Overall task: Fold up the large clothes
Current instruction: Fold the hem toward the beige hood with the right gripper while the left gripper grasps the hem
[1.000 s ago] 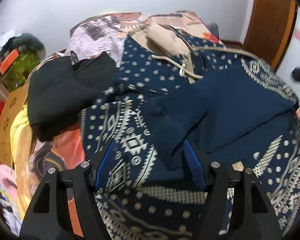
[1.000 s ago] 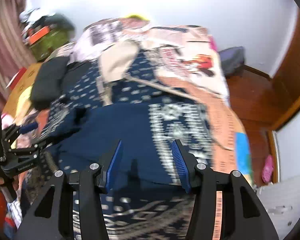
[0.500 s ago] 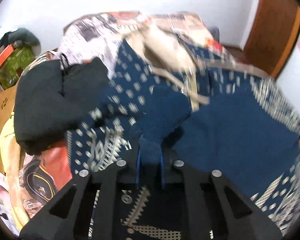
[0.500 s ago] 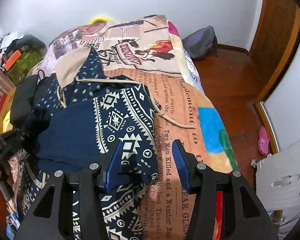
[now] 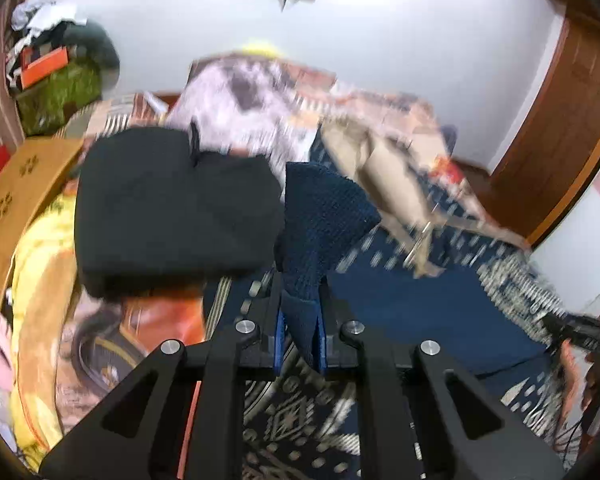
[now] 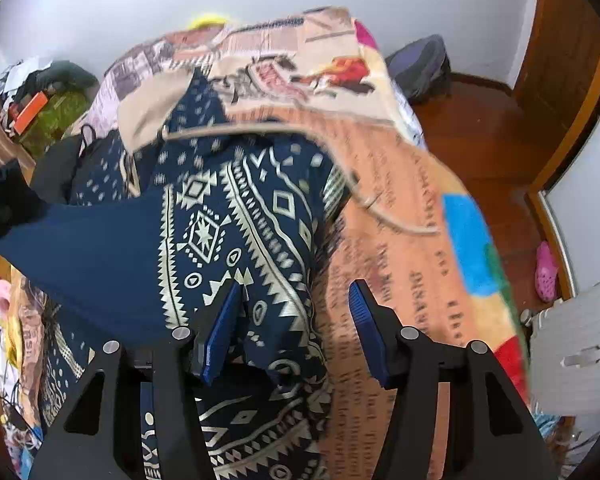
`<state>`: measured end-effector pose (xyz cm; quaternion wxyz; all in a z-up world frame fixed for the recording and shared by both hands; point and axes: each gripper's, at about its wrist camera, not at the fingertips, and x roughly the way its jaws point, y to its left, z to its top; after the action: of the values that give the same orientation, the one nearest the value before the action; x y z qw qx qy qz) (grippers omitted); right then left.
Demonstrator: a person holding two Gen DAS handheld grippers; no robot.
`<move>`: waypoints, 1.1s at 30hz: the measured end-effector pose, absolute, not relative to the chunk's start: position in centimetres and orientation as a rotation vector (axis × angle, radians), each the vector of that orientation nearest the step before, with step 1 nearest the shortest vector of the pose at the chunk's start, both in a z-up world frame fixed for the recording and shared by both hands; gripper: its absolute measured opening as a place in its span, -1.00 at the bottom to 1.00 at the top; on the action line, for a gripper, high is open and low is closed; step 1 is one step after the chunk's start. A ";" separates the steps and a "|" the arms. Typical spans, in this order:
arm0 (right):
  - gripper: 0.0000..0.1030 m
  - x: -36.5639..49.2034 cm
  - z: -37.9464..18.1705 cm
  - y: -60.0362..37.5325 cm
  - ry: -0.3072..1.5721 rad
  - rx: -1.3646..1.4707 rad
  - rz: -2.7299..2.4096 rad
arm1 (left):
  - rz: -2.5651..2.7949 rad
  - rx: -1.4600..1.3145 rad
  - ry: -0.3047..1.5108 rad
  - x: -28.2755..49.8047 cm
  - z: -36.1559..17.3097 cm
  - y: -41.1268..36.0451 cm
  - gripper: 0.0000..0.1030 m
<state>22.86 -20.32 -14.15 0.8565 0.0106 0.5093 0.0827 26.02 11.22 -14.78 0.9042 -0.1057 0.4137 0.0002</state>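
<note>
A large navy hoodie with cream geometric patterns (image 6: 236, 232) lies spread on the bed, its beige-lined hood (image 5: 380, 168) toward the far end. My left gripper (image 5: 299, 332) is shut on the navy sleeve cuff (image 5: 320, 216) and holds it lifted above the garment. In the right wrist view the sleeve stretches taut to the left (image 6: 80, 240). My right gripper (image 6: 296, 320) is open, its blue pads either side of the patterned edge of the hoodie, touching nothing that I can see.
A folded black garment (image 5: 172, 208) lies left of the hoodie. The printed bedspread (image 6: 412, 240) lies bare to the right. A cardboard box (image 5: 16, 192) and clutter sit at the left. A wooden door (image 5: 560, 120) and a dark bag (image 6: 420, 64) are on the right.
My left gripper closed on the sleeve cuff and lifted it up and to the left, pulling the sleeve taut. My right gripper swung right, over the hoodie's patterned edge, staying open.
</note>
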 end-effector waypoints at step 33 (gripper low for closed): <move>0.26 26.6 -6.0 -16.6 0.848 -0.071 0.226 | 0.065 -0.064 0.776 28.1 -9.7 11.8 0.22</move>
<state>26.61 -16.62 -6.00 0.9047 -0.0343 0.4103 0.1093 28.09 11.84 -9.70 0.9246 -0.0314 0.3783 0.0316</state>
